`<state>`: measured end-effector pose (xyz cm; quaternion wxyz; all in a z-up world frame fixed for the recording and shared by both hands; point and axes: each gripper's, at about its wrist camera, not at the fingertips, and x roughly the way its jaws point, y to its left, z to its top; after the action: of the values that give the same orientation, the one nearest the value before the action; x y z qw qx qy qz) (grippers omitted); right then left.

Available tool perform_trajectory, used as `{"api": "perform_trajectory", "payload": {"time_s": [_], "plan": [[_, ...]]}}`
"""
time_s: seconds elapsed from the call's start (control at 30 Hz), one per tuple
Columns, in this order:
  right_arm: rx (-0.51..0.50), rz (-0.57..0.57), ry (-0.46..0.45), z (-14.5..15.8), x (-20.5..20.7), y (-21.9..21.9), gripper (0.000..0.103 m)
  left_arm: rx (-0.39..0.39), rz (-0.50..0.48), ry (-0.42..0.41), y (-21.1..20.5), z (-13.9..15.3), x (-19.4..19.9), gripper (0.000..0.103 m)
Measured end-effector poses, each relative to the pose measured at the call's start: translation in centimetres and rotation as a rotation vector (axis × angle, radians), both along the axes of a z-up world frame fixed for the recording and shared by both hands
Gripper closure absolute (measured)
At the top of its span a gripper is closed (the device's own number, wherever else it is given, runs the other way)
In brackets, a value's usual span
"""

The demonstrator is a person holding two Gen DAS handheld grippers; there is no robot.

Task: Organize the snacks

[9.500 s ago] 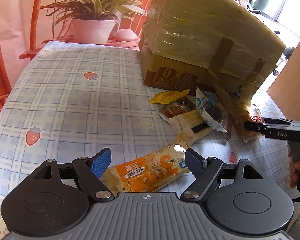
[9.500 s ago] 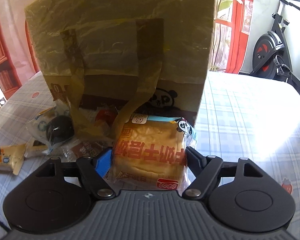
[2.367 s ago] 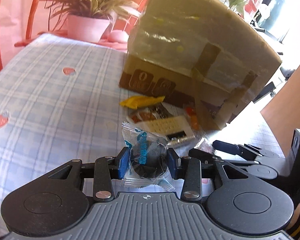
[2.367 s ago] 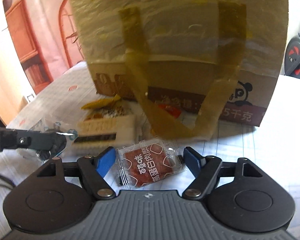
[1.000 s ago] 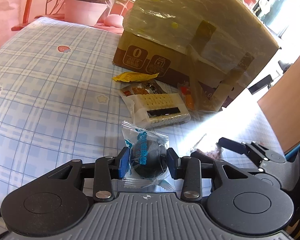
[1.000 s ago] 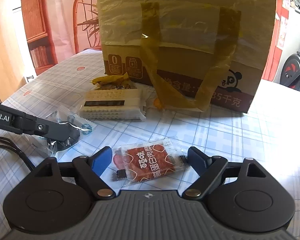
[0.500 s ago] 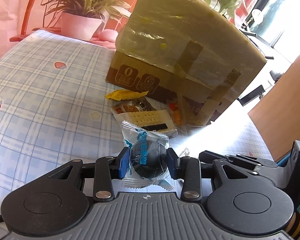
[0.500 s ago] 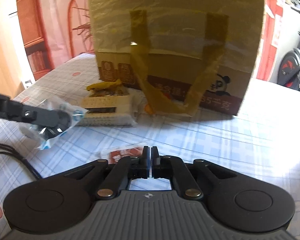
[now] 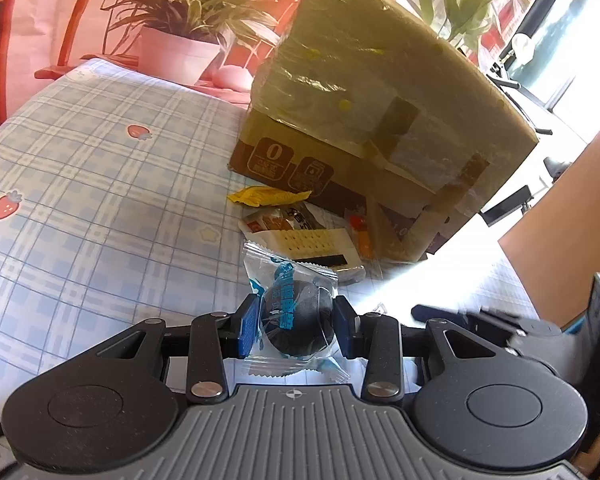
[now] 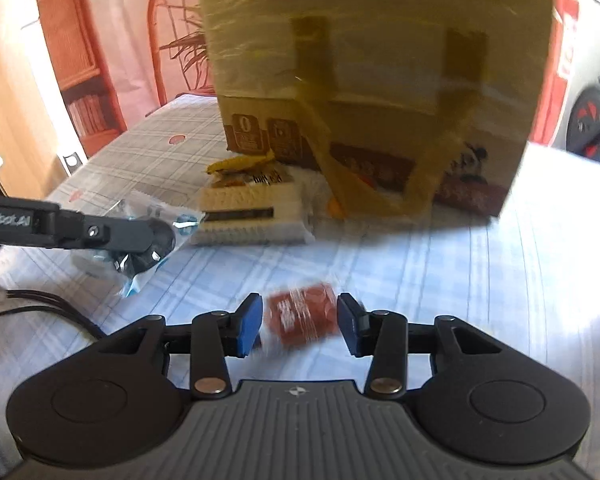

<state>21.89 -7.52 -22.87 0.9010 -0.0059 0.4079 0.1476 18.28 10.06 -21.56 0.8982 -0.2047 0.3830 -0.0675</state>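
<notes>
On the checked desk, a yellow wrapper, a brown sachet and a cream cracker pack lay crowded against the plastic-wrapped cardboard box, whose tape strap hung down just beside them. The left gripper had its jaws clamped on a clear packet holding a dark round snack. Only the right wrist view showed the blurred red snack packet between the parted jaws of the right gripper, neither pad visibly touching it; the potted plant appeared only in the left.
</notes>
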Motion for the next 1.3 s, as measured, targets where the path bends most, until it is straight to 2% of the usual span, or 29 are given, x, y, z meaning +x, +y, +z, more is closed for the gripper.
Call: {"api": "perform_trajectory", "payload": {"time_s": [0.03, 0.13, 0.17, 0.23, 0.53, 0.73, 0.8, 0.9, 1.1, 1.17, 1.3], "plan": [[-0.029, -0.012, -0.005, 0.0, 0.5, 0.4, 0.040, -0.001, 0.003, -0.001, 0.1, 0.0, -0.1, 0.062], [-0.057, -0.019, 0.005, -0.5, 1.7, 1.4, 0.026, -0.004, 0.011, -0.003, 0.3, 0.0, -0.3, 0.062], [-0.081, -0.010, 0.009, -0.8, 2.0, 1.8, 0.024, -0.006, 0.015, -0.003, 0.4, 0.0, -0.3, 0.062], [-0.134, 0.004, 0.021, -1.4, 2.1, 2.4, 0.024, -0.009, 0.023, -0.005, 0.5, 0.0, -0.5, 0.062], [-0.109, -0.022, 0.050, -1.3, -0.7, -0.7, 0.020, -0.020, 0.027, -0.009, 0.2, -0.1, -0.5, 0.062], [-0.127, -0.146, 0.074, -1.5, -0.5, -4.4, 0.021, -0.021, 0.021, -0.007, 0.2, -0.2, -0.4, 0.062], [-0.102, -0.160, 0.074, -1.1, -0.4, -5.0, 0.021, -0.021, 0.021, -0.008, 0.3, -0.2, -0.3, 0.062], [-0.039, -0.083, 0.017, 0.1, -0.6, -4.1, 0.021, -0.020, 0.022, -0.008, 0.4, -0.1, -0.3, 0.062], [-0.081, 0.178, -0.010, 0.1, -0.8, 0.2, 0.021, -0.018, 0.022, -0.009, 0.5, -0.1, -0.5, 0.062], [-0.079, 0.198, 0.015, -0.4, -0.5, 0.6, 0.023, -0.019, 0.026, -0.008, 0.5, -0.1, -0.5, 0.062], [-0.038, 0.206, 0.047, -1.1, 0.0, 0.8, 0.035, -0.019, 0.025, -0.004, 0.5, -0.2, -0.4, 0.062]]}}
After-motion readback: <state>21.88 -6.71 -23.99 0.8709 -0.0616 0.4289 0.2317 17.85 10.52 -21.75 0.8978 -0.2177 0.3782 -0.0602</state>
